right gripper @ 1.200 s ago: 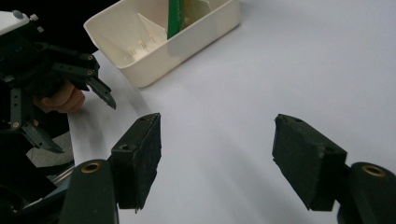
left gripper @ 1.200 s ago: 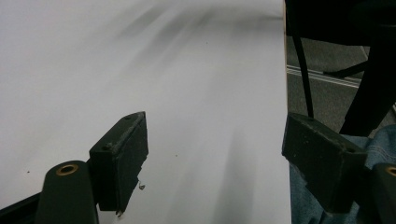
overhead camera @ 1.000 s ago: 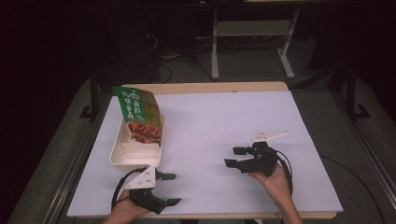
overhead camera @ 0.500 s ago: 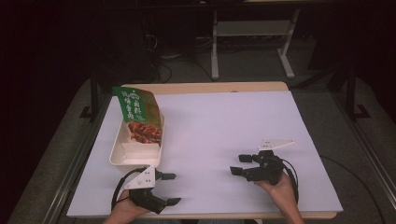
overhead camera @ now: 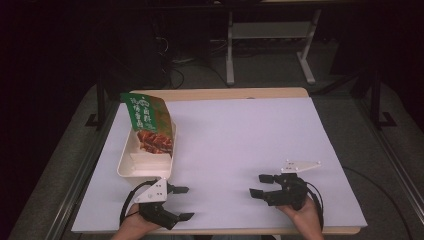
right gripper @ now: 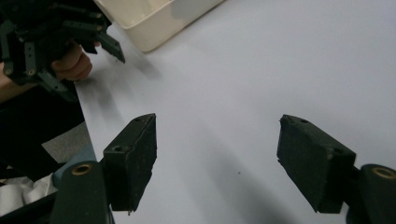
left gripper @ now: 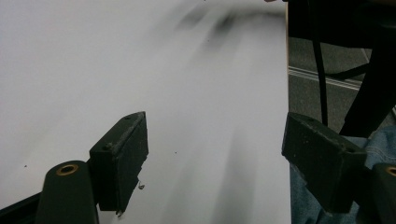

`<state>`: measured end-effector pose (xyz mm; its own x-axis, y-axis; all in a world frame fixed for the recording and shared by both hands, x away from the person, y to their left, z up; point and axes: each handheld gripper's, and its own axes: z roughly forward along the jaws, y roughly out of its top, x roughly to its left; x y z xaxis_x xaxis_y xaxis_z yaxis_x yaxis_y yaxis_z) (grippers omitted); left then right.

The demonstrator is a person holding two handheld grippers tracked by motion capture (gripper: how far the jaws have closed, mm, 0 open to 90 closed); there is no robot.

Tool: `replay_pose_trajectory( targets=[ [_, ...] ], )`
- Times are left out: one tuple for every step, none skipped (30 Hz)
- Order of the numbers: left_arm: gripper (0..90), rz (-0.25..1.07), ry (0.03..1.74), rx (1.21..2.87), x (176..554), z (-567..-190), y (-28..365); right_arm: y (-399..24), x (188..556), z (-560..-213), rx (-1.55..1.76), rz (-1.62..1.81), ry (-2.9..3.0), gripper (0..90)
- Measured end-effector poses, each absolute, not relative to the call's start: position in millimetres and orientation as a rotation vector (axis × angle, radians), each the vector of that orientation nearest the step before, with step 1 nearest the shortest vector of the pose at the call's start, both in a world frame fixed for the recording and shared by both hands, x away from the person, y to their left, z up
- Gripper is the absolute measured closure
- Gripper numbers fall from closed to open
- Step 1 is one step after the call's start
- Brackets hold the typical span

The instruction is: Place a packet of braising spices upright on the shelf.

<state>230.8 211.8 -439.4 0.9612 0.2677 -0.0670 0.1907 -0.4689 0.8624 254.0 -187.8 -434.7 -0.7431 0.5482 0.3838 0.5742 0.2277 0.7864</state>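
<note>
White table (overhead camera: 240,145) is bare under both tongs, left (overhead camera: 181,202) and right (overhead camera: 260,185), each wide and empty. Right's have just been opening. Reach for the bag (overhead camera: 148,122) in the tray (overhead camera: 131,170) slowly, approaching from above.

Both hands enter from the near edge of the table, each holding a two-jaw gripper low over the surface. The left gripper (overhead camera: 181,203) sits at the near left, jaws pointing toward the right; its jaws stand wide apart with nothing between them, as the left gripper view confirms. A grey three-cornered plate rides on top of it, and a black cable loops behind the left hand (overhead camera: 132,226). The right gripper (overhead camera: 261,185) sits at the near right, jaws pointing toward the left. Its jaws have just been opening and stand wide apart, nothing between them. The right hand (overhead camera: 302,216) grips the body from behind, cable trailing at the wrist.
</note>
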Motion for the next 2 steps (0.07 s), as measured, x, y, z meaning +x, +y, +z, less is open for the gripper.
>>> replay_pose_trajectory(
  targets=[
    [22.4, 0.096, 0.323, 2.071, 230.7, -439.3, 211.8, -187.4, 250.9, -435.0, -1.113, -1.57, -2.454, 27.9],
    [22.4, 0.094, 0.322, 2.072, 230.5, -439.2, 211.6, -187.2, 249.2, -435.3, -1.114, -1.567, -2.468, 27.5]
  ],
)
